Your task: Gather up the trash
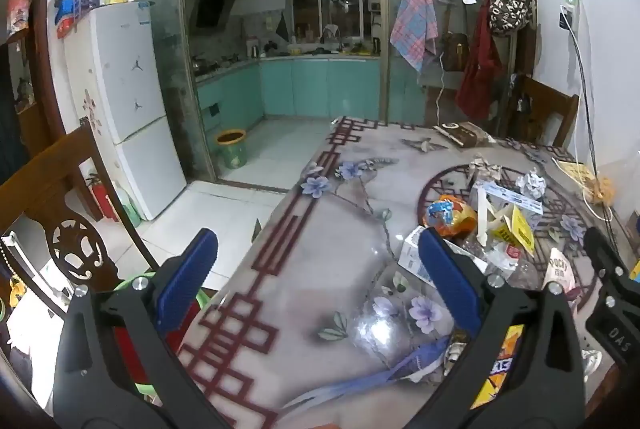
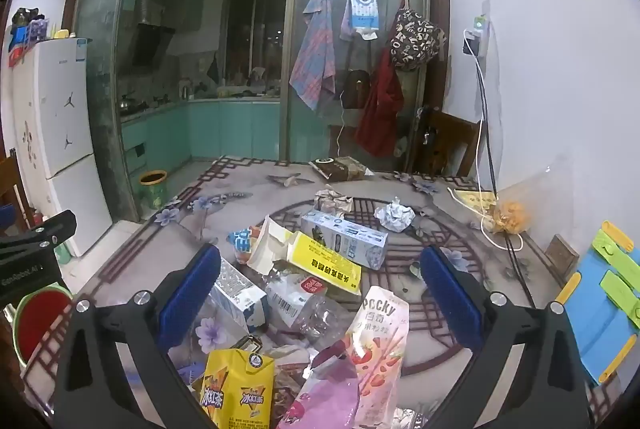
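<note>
A heap of trash lies on the flower-patterned table (image 2: pixel 224 205). In the right wrist view it holds a pink Pocky pack (image 2: pixel 380 341), a crushed clear bottle (image 2: pixel 304 303), a milk carton (image 2: pixel 240 293), a yellow iced-tea carton (image 2: pixel 236 393), a flattened yellow box (image 2: pixel 324 261), a blue-white box (image 2: pixel 344 237) and a foil ball (image 2: pixel 394 215). My right gripper (image 2: pixel 320 293) hovers open over the near part of the heap, touching nothing. My left gripper (image 1: pixel 320 281) is open above bare tablecloth, left of the orange snack bag (image 1: pixel 452 215) and the Pocky pack (image 1: pixel 560 269).
A red bin with a green rim (image 2: pixel 40 317) stands by the table's near left edge, beside a wooden chair (image 1: pixel 60 189). A brown snack bag (image 2: pixel 340 169) lies at the far side. Cables and a clear bag of orange bits (image 2: pixel 508 217) sit by the right wall.
</note>
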`<action>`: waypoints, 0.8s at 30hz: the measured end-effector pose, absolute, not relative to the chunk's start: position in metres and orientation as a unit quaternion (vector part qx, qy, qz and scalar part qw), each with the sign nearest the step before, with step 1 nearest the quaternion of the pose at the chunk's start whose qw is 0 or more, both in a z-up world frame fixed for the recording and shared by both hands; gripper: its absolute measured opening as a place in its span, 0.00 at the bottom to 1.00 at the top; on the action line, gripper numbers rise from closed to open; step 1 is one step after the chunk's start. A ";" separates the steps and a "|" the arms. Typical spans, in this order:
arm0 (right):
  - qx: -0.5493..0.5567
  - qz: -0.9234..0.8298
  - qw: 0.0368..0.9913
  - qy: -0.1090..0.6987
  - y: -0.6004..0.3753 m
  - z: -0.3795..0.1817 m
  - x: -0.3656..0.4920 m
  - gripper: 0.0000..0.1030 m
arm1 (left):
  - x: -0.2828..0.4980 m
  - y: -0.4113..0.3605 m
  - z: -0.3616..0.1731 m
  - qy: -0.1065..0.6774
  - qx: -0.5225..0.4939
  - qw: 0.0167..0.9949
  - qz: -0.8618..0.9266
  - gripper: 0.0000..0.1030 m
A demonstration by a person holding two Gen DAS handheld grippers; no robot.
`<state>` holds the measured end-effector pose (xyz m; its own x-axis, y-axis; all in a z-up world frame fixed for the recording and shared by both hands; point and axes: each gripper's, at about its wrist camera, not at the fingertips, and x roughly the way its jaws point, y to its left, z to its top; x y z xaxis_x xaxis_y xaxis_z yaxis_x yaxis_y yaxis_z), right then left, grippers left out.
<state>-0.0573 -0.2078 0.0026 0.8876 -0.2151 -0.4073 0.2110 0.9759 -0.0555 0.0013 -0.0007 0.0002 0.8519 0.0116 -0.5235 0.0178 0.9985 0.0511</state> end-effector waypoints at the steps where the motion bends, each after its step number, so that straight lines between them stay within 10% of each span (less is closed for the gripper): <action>1: -0.002 -0.109 0.973 0.202 -0.208 0.003 -0.058 0.93 | 0.003 -0.001 0.000 0.276 0.030 0.961 -0.001 0.96; 24: 0.004 -0.116 0.968 0.224 -0.213 -0.001 -0.056 0.93 | -0.002 -0.004 -0.009 0.266 0.023 0.964 -0.001 0.96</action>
<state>-0.0559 -0.2127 -0.0014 0.8723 -0.2232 -0.4350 0.2264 0.9730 -0.0452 -0.0023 -0.0044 -0.0094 0.8583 0.0091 -0.5130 0.0149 0.9990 0.0426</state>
